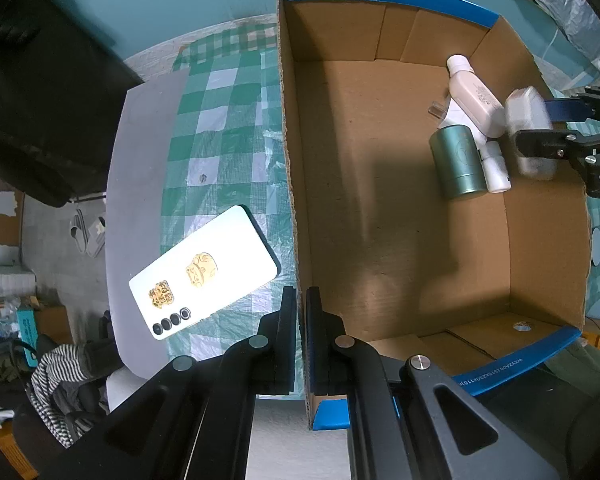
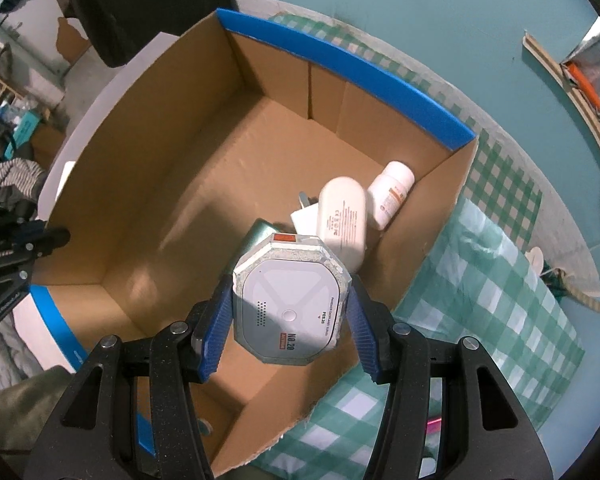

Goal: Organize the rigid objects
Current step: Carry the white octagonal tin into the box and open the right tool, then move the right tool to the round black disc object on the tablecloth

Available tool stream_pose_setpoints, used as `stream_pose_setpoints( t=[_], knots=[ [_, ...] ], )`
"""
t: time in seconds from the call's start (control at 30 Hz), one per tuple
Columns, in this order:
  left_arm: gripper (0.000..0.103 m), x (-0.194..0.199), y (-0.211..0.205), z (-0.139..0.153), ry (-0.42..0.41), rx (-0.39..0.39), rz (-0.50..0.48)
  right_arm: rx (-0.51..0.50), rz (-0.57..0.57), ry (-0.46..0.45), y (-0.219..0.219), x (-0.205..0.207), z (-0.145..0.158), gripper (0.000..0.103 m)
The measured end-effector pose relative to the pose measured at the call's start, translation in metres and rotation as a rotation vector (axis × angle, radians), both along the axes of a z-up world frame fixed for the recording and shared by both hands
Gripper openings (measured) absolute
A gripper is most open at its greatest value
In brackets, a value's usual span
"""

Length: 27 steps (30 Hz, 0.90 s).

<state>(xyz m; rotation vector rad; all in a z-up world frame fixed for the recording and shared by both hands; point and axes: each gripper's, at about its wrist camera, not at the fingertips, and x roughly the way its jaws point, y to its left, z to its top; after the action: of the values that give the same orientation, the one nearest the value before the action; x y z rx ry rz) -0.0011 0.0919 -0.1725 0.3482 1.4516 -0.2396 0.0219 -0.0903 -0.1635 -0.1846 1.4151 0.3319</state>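
Two jaws of the left gripper point(image 1: 302, 340) are pressed together on the side wall of the open brown cardboard box with blue-taped rims point(image 1: 380, 216), steadying it; a white smartphone with gold stickers point(image 1: 204, 276) is left waiting on the green checked tablecloth point(image 1: 220, 128). From the right wrist, a grey octagonal alarm-like device point(image 2: 290, 308) is seen pinched by the right gripper point(image 2: 290, 320) above the box. Placement is judged under way: lowering and release are called for, beside the teal metal tin point(image 2: 256, 236) and white plastic bottles point(image 2: 342, 222) crowding that corner.
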Motion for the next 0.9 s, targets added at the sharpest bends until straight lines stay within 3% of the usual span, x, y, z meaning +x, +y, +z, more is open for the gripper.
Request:
stream_pose_setpoints(
  t=[0.9],
  knots=[
    [0.004, -0.001, 0.0, 0.001, -0.002, 0.002, -0.011, 0.022, -0.124, -0.065, -0.036, -0.012, 0.038, 0.055]
  ],
)
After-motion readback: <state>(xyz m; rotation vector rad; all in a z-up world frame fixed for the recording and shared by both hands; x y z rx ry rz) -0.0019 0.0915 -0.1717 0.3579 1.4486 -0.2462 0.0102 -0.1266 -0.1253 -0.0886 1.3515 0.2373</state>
